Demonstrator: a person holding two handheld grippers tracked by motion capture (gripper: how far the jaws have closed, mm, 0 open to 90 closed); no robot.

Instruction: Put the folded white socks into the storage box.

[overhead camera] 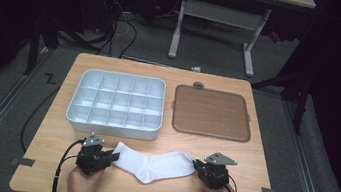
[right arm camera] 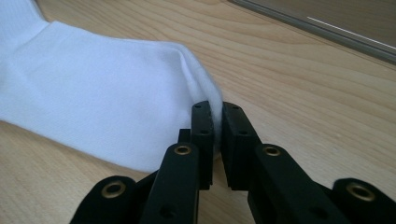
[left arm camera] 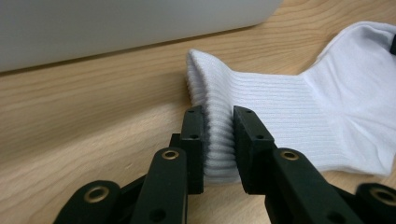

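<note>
Both grippers low at the bench's near edge

Left gripper (overhead camera: 110, 157) at seven o'clock, right gripper (overhead camera: 196, 165) at five (jaws pinched nearly closed), hands behind them.

White ribbed sock (overhead camera: 151, 164) flat on wooden table, bent at heel, both ends pinched

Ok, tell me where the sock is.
In the high view the sock lies at the table's near edge, stretched between both grippers, just in front of the divided tray.

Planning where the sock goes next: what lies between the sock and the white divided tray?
Only bare wooden table separates the sock from the tray, as the high view shows.
</note>
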